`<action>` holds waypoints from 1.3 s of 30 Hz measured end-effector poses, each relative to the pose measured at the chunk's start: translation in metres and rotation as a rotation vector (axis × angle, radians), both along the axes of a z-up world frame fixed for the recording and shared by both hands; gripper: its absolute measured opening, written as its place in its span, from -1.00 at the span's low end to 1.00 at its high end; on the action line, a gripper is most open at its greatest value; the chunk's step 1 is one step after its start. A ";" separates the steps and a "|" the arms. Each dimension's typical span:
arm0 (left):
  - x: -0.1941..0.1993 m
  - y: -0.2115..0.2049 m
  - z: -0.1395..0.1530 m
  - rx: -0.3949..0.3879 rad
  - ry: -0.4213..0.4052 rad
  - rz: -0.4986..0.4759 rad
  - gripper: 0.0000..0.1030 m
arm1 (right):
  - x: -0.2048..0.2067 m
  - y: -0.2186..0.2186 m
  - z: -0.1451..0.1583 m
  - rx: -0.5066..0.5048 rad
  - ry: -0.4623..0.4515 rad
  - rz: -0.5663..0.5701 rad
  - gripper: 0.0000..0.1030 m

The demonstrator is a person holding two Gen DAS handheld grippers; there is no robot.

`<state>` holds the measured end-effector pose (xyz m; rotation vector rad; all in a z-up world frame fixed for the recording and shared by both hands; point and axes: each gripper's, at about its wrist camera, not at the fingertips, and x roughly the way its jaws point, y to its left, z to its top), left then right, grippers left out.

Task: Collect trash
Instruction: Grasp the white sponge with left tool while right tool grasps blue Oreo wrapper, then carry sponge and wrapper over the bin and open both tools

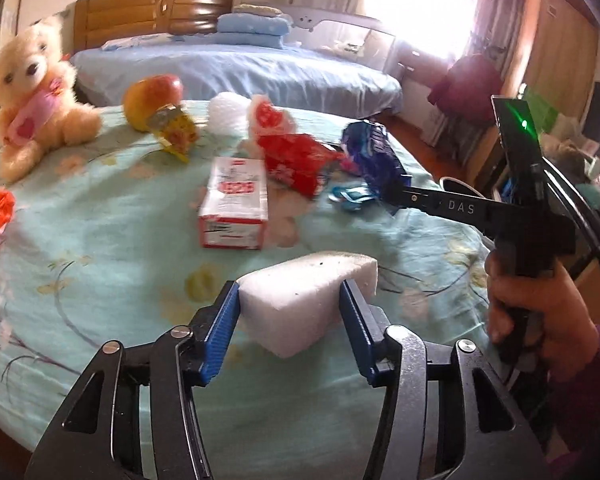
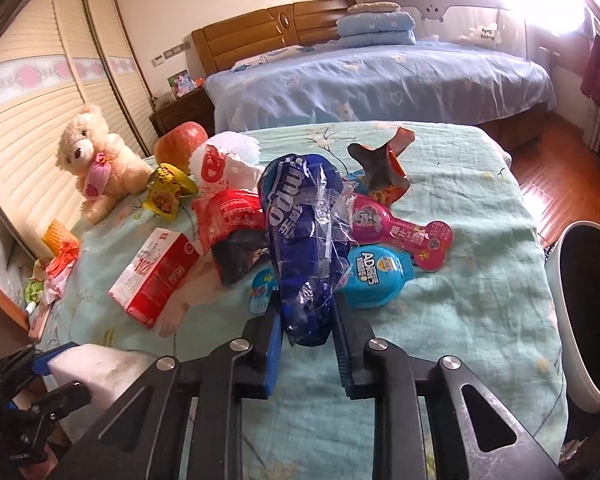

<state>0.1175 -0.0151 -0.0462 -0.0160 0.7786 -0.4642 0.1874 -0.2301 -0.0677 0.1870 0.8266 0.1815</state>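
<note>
Over the bedspread [image 1: 100,240], left gripper [image 1: 290,300] fingers clamp foam block [image 1: 300,304].

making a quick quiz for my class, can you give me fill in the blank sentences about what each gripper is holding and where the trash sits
1. The left gripper is shut on a white block of ____.
2. The right gripper is shut on a crumpled wrapper whose colour is ____.
3. The bin stands off the ____ edge of the table in the right wrist view.
4. The soft toy sitting beside the apple is a ____.

Missing words: foam; blue; right; teddy bear
</note>
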 end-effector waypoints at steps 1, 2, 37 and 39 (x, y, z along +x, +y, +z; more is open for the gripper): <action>-0.001 -0.005 0.001 0.003 -0.007 -0.007 -0.04 | -0.003 -0.001 0.001 0.002 -0.004 -0.002 -0.59; -0.001 -0.009 0.001 -0.001 -0.011 -0.017 -0.04 | -0.007 -0.003 0.003 0.006 -0.008 -0.004 -0.60; 0.018 -0.182 0.015 0.027 -0.050 -0.148 -0.04 | -0.099 -0.154 0.013 0.041 -0.033 -0.312 -0.59; 0.018 -0.192 0.016 0.031 -0.054 -0.156 -0.04 | -0.101 -0.160 0.012 0.042 -0.031 -0.329 -0.59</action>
